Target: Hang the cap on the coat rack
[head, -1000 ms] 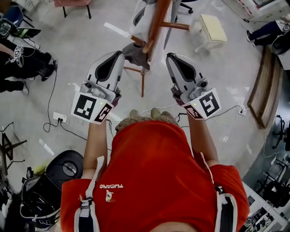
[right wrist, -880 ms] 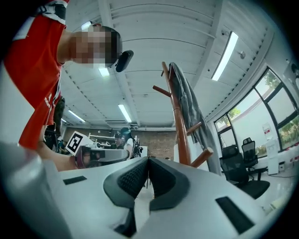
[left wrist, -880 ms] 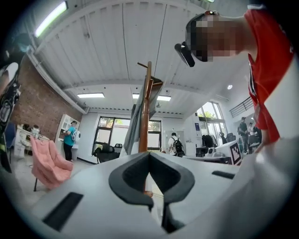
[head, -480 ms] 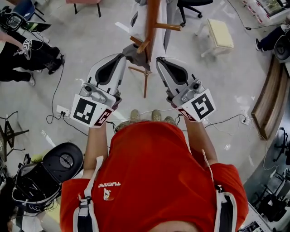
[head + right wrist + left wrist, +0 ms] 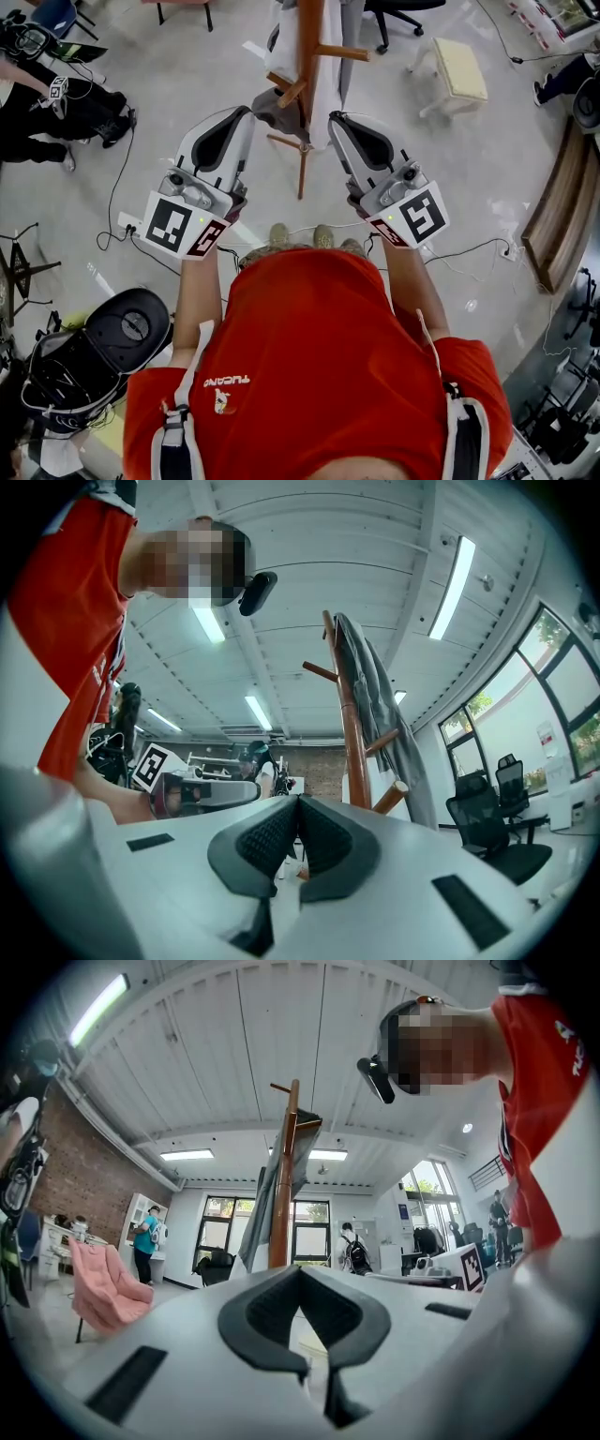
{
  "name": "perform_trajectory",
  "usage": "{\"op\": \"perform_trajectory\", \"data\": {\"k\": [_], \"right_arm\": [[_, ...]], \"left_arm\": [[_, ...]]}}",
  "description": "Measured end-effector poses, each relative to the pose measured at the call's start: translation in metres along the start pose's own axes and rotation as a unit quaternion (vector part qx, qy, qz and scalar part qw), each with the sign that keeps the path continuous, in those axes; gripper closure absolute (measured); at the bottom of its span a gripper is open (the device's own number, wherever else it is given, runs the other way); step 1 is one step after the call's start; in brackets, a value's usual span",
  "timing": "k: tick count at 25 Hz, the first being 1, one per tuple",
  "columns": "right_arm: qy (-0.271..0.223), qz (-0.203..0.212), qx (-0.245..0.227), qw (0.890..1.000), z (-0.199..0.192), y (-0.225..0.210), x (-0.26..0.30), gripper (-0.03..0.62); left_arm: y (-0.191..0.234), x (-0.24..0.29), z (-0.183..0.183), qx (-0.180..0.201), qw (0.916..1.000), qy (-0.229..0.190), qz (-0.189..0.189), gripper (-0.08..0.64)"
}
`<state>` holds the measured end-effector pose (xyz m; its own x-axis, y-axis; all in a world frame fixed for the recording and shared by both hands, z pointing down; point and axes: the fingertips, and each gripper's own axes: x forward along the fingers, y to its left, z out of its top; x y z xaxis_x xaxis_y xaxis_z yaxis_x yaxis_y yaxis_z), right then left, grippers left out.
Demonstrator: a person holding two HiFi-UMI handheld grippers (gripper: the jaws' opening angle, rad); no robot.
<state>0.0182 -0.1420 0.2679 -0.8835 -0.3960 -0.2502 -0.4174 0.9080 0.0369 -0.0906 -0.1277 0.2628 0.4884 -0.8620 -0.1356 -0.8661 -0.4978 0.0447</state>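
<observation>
Clock bearings are read on the head view, with twelve at its top edge.

- 1 wearer in a red shirt (image 5: 319, 356), 6 o'clock; 2 shoes (image 5: 278, 234) show at centre.
- 2 grippers, each carrying 1 marker cube (image 5: 183, 225).
- Left gripper (image 5: 247, 112), 11 o'clock: jaws clenched pad to pad, with nothing between them.
- Right gripper (image 5: 336, 119), 1 o'clock: jaws likewise pressed together and empty.
- The two grippers point toward the rack, one on either side of its pole.
- 1 cap (image 5: 274, 108), dark grey, 12 o'clock, between the two gripper tips and nearer the left one. It sits just under a lower peg on the pole's left side and looks hung there, gripped by neither tool. Whether it touches the left tip cannot be told.
- 1 coat rack (image 5: 307, 47), reddish wood, upright, 12 o'clock.
- 3 pegs (image 5: 395, 794) counted in the right gripper view.
- 1 grey garment (image 5: 375, 696) draped from the rack's top down along the pole.
- 1 white power strip (image 5: 127, 225), 9 o'clock, on the floor with cables running from it.
- 1 black pack (image 5: 84, 366), 8 o'clock, on the floor.
- 1 cream stool (image 5: 461, 67), 1 o'clock, well apart from the rack.
- 1 person in dark clothes (image 5: 56, 112), 10 o'clock.
- 1 pink armchair (image 5: 103, 1288), far left in the left gripper view.
- 2 standing people (image 5: 147, 1241) by the far windows
</observation>
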Motion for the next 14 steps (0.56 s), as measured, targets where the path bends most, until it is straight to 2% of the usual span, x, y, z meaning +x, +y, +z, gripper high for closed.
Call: {"op": "perform_trajectory", "data": {"k": [14], "right_arm": [[0.007, -0.008, -0.006, 1.0, -0.0022, -0.0015, -0.0098, 0.569]], "left_arm": [[0.003, -0.0026, -0.0051, -0.012, 0.9999, -0.01, 0.001, 0.552]]}}
